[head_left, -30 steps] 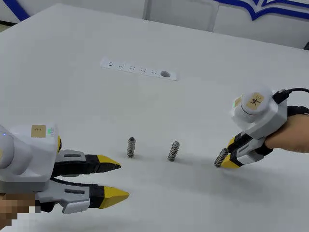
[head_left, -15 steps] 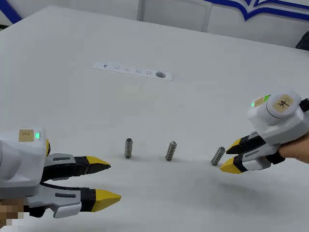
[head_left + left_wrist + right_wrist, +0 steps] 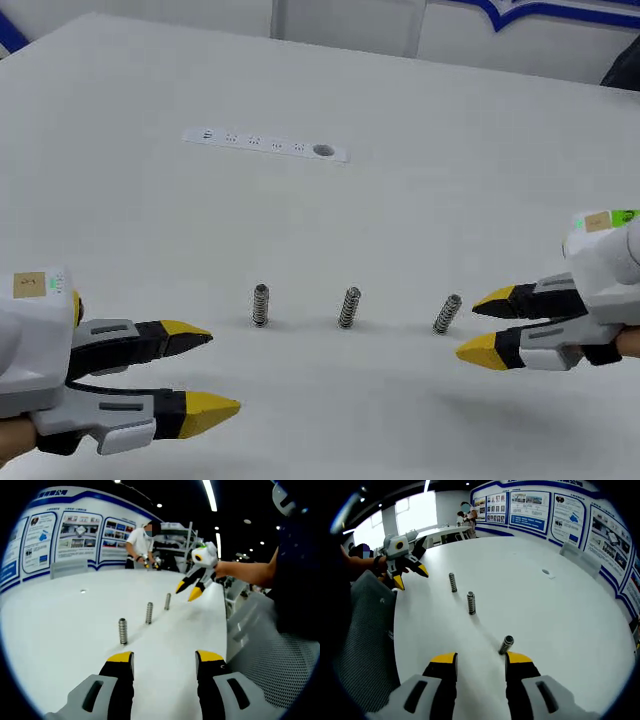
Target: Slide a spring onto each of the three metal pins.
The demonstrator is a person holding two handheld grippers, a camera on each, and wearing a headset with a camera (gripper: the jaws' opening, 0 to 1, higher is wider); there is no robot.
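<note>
Three springs stand in a row on the white table, each over a pin: the left spring (image 3: 260, 305), the middle spring (image 3: 348, 308) and the right spring (image 3: 447, 314), which leans. My left gripper (image 3: 212, 371) is open at the lower left, short of the left spring (image 3: 122, 630). At the right, my right gripper (image 3: 485, 323) is open with nothing in it, just right of the leaning spring (image 3: 506, 644). The right gripper (image 3: 188, 589) hangs beyond the far spring (image 3: 167, 601). The left gripper (image 3: 413, 575) sits past the far spring (image 3: 452, 582).
A white power strip (image 3: 265, 146) lies flat on the table behind the springs. A table edge runs along the near side. A person stands at another bench far behind in the left gripper view.
My right gripper has let go of the right spring, opened and drawn back to the right. That spring stays leaning on its pin. The left gripper has barely moved.
</note>
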